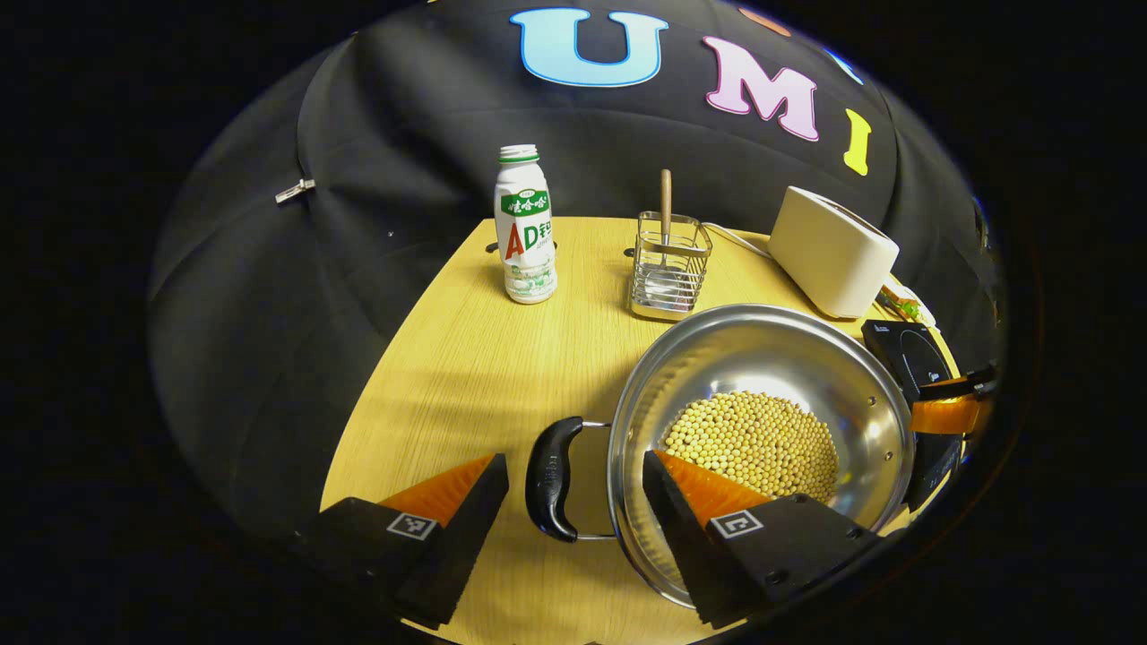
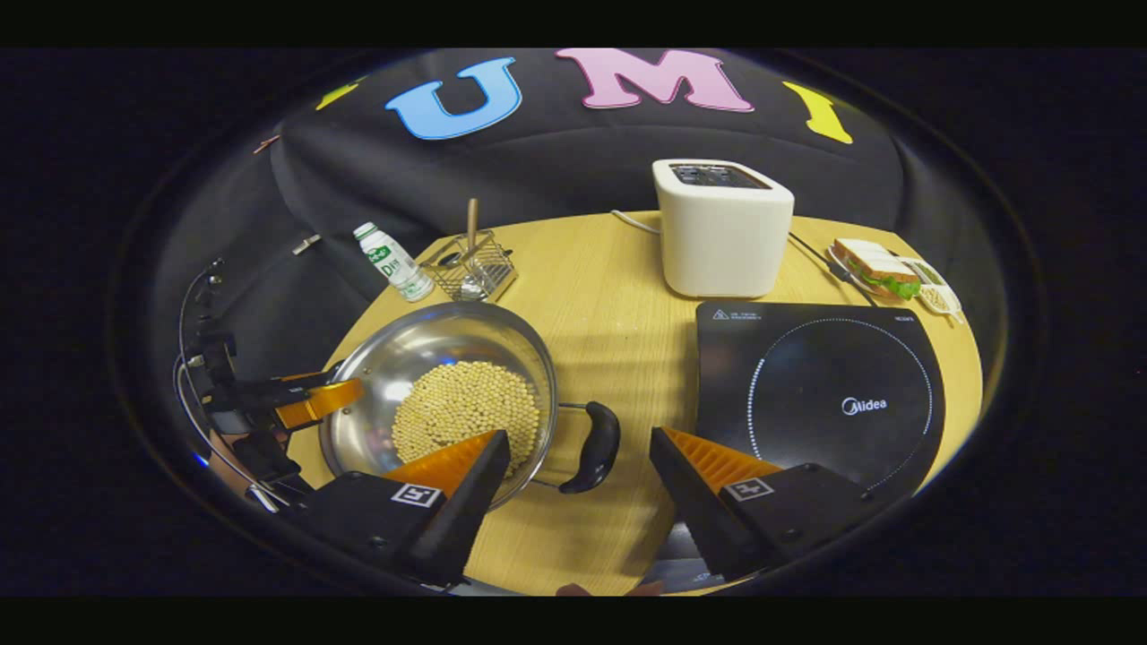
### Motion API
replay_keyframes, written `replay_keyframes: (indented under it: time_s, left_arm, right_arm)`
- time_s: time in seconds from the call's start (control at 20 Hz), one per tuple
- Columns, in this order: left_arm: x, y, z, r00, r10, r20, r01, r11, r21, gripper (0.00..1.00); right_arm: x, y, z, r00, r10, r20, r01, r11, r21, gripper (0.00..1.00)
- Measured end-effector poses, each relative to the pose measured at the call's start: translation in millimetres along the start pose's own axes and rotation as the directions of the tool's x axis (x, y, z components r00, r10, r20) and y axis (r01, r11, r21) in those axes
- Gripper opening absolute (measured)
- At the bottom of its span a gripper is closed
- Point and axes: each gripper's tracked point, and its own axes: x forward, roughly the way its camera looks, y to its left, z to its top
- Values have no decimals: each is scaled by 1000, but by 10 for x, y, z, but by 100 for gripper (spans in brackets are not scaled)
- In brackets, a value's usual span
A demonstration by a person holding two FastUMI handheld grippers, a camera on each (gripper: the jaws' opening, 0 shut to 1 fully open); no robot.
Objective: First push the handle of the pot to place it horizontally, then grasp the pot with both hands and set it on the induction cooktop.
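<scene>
Step in hand: lining up the two-handed grasp. The shiny steel pot of yellow beans (image 2: 444, 394) sits on the round pale-wood table (image 2: 609, 296), left of the flat black induction cooktop (image 2: 815, 394) and apart from it. Left gripper (image 1: 573, 475) is spread wide, straddling the near black loop handle (image 1: 551, 479) without contact. Right gripper (image 2: 578, 457) is likewise spread around the opposite black handle (image 2: 599, 446). Next, probably: both close on the handles, then lift level, keeping the beans in.

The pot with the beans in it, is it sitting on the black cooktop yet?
No, in the right gripper view the pot rests on the wooden table, apart from the cooktop beside it.
</scene>
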Motion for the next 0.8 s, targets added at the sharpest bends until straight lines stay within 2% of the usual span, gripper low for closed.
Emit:
replay_keyframes:
  time_s: [0.1, 0.15, 0.2, 0.4, 0.55, 0.65, 0.7, 0.8]
  left_arm:
    - [65, 15, -2, 1000, -8, -8, 8, 1000, -1, 93]
    - [84, 17, 8, 1000, -9, -7, 9, 1000, -2, 91]
    - [105, 20, 18, 1000, -9, -3, 9, 1000, 1, 90]
    - [181, 4, 42, 1000, -17, -8, 17, 1000, 24, 87]
    - [225, -13, 55, 1000, -21, -4, 21, 999, 29, 77]
    - [251, -20, 45, 1000, -22, -8, 22, 999, 24, 74]
    - [248, -16, 47, 1000, -22, -7, 22, 999, 23, 74]
    - [251, -24, 35, 1000, -24, -7, 24, 1000, 19, 74]
  right_arm:
    - [81, -12, -24, 1000, -12, -19, 12, 1000, 11, 95]
    - [142, -21, -25, 1000, -18, -24, 18, 1000, 16, 81]
    - [186, -23, -22, 999, -23, -29, 24, 999, 23, 88]
    - [324, -10, -42, 998, -36, -52, 39, 998, 58, 86]
    - [426, -13, -72, 997, -44, -69, 48, 996, 68, 86]
    - [437, -34, -68, 996, -52, -78, 58, 996, 72, 65]
    - [467, -34, -59, 996, -55, -77, 61, 995, 79, 67]
    - [512, -40, -91, 994, -61, -94, 68, 995, 76, 64]
